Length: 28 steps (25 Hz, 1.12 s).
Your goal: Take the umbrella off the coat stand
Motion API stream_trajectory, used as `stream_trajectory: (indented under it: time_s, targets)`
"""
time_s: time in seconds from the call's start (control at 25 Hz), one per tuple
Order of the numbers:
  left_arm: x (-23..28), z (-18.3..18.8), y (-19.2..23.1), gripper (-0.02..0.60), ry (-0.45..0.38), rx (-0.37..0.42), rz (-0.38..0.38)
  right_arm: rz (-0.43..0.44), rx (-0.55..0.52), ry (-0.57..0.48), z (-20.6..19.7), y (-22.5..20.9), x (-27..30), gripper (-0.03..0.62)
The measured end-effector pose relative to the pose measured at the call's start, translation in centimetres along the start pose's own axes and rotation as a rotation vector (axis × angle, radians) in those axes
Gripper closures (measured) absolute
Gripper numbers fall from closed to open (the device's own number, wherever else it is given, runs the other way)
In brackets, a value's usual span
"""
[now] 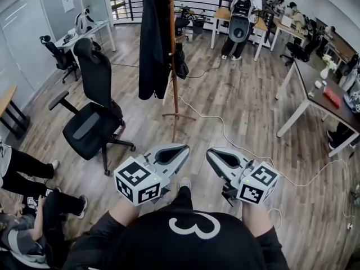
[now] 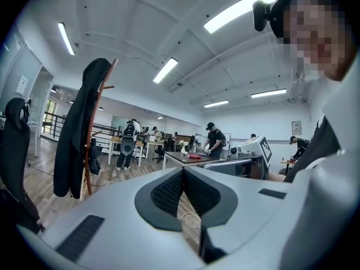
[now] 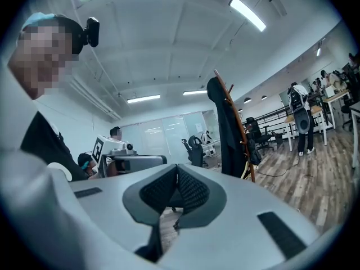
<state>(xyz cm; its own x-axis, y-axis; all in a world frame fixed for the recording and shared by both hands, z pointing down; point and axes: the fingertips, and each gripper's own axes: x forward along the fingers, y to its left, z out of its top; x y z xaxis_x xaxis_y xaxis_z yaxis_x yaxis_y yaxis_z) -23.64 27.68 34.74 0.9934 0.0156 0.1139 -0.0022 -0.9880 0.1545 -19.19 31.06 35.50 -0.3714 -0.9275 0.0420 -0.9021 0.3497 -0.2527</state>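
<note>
The coat stand [image 1: 172, 55] is a wooden pole on a splayed foot, standing on the wood floor ahead of me. A long black coat [image 1: 152, 38] hangs on its left side. A pale curved piece [image 3: 246, 171] shows low by the pole in the right gripper view; I cannot make out the umbrella plainly. My left gripper [image 1: 184, 147] and right gripper [image 1: 209, 151] are held side by side well short of the stand. Both are shut with nothing between the pads. The stand and coat [image 2: 79, 134] appear left in the left gripper view, and the coat [image 3: 228, 128] right of centre in the right gripper view.
A black office chair [image 1: 93, 117] stands left of the stand. A white cable [image 1: 225, 134] runs across the floor from the stand's foot towards the right. A white-legged table [image 1: 315, 94] is at the right. People sit at lower left [image 1: 28, 207]; another stands by desks at the back [image 1: 241, 21].
</note>
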Motion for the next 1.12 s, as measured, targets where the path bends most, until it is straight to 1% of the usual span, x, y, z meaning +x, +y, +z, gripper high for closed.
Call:
stream_trajectory:
  time_s: [0.16,0.44,0.64,0.8,1.12]
  targets:
    - [1.7,0.7,3.5,0.566,0.007,-0.006,0.016,0.013,0.002,0.011,0.6,-2.8,2.5,0.568]
    - [6.8,2.7,10.3,0.565,0.036,-0.022,0.011,0.002,0.037,0.017,3.3,-9.9,6.9,0.568]
    - [10.9,4.3,16.3,0.565,0.047,-0.034,0.006,-0.001,0.051,0.023,5.3,-15.5,11.1,0.568]
    - [14.0,5.4,21.3,0.566,0.061,-0.053,0.009,0.002,0.066,0.047,6.8,-19.9,14.8,0.568]
    - [19.4,6.9,30.8,0.565,0.041,-0.082,0.033,-0.005,0.059,0.088,8.4,-28.3,20.6,0.568]
